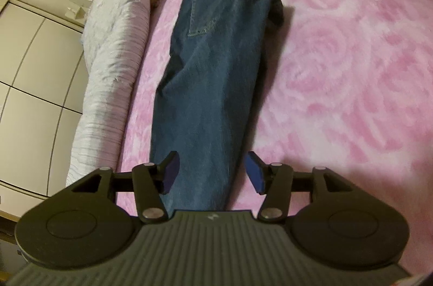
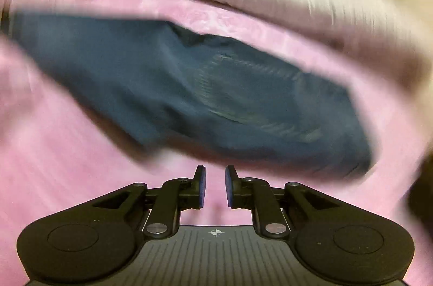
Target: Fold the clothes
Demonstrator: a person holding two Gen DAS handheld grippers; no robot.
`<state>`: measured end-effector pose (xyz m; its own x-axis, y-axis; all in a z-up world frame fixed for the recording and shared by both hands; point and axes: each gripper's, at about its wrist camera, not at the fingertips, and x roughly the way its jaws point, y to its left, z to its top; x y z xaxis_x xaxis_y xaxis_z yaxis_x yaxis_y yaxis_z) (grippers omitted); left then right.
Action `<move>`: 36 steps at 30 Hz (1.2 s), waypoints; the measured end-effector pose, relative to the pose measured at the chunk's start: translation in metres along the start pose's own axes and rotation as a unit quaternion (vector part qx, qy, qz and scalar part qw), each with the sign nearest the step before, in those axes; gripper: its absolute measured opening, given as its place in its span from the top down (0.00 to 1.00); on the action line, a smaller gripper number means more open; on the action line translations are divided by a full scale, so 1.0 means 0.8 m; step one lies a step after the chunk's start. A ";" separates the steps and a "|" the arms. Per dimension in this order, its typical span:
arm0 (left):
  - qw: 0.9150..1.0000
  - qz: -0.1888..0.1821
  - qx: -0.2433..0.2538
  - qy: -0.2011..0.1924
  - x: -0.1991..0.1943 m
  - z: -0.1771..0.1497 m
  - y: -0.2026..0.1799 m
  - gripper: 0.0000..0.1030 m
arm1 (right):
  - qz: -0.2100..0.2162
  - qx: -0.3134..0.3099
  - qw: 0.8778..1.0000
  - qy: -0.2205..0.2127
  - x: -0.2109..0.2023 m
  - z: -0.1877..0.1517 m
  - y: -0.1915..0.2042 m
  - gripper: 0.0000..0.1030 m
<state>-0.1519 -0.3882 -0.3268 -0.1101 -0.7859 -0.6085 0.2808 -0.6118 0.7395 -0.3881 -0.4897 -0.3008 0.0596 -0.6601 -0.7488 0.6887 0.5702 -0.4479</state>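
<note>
warm dim indoor light; right wrist view motion-blurred; fisheye bends both views' edges

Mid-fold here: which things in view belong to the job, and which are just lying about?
Belonging to the job:
- blue denim jeans, lying lengthwise on the bed
- left gripper, open over the leg end
- right gripper, narrowly open, nothing between its pads

Just lying about:
- pink rose-patterned bedspread
- rolled pale striped quilt
- white wardrobe doors

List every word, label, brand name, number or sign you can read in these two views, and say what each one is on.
No readable words or numbers in either view.
Left gripper body: a small pale logo mark, no letters.
Right gripper body: a small crosshair sign, no text.
Jeans: pocket stitching only; no label visible.
Pink blanket: rose pattern only.
The right wrist view is motion-blurred.
</note>
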 end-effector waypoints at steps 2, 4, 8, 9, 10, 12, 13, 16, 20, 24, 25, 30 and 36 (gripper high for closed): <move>1.000 0.010 0.002 0.002 0.005 -0.002 -0.001 0.43 | -0.033 -0.113 0.993 0.000 0.022 -0.022 -0.004 0.33; 1.000 0.019 0.005 0.009 0.010 -0.009 -0.001 0.41 | -0.055 -0.205 0.977 -0.016 0.042 -0.040 -0.008 0.27; 0.999 0.026 -0.005 0.044 0.006 -0.047 0.011 0.41 | -0.060 -0.309 0.947 -0.064 0.073 -0.053 -0.010 0.27; 0.998 0.027 -0.007 0.055 0.006 -0.059 0.014 0.41 | -0.057 -0.325 0.941 -0.073 0.081 -0.053 -0.009 0.27; 0.997 0.029 -0.006 0.067 0.007 -0.072 0.016 0.41 | -0.054 -0.338 0.936 -0.081 0.089 -0.053 -0.008 0.27; 0.996 0.036 -0.003 0.086 0.012 -0.096 0.020 0.41 | -0.051 -0.355 0.929 -0.095 0.100 -0.050 -0.009 0.27; 0.995 0.038 0.000 0.094 0.017 -0.106 0.021 0.41 | -0.052 -0.353 0.929 -0.095 0.103 -0.046 -0.013 0.27; 0.993 0.038 0.009 0.113 0.039 -0.129 0.023 0.41 | -0.054 -0.341 0.934 -0.091 0.107 -0.033 -0.027 0.28; 0.993 0.039 0.046 0.101 0.059 -0.141 0.020 0.41 | -0.052 -0.342 0.934 -0.086 0.102 -0.031 -0.031 0.28; 0.992 0.045 0.091 0.078 0.067 -0.153 0.022 0.40 | -0.052 -0.339 0.937 -0.071 0.099 -0.030 -0.029 0.28; 0.990 0.048 0.105 0.080 0.066 -0.160 0.024 0.40 | -0.053 -0.339 0.937 -0.069 0.099 -0.029 -0.028 0.28; 0.984 0.057 0.096 0.141 0.077 -0.211 0.046 0.40 | -0.056 -0.338 0.937 -0.062 0.104 -0.025 -0.030 0.28; 0.982 0.046 0.087 0.159 0.091 -0.212 0.051 0.80 | -0.051 -0.346 0.935 -0.054 0.116 -0.027 -0.029 0.49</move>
<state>0.0132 -0.4551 -0.3900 0.2191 -0.7874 -0.5762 0.1048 -0.5682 0.8162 -0.4141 -0.5531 -0.3705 0.1177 -0.7519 -0.6487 0.0643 0.6576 -0.7506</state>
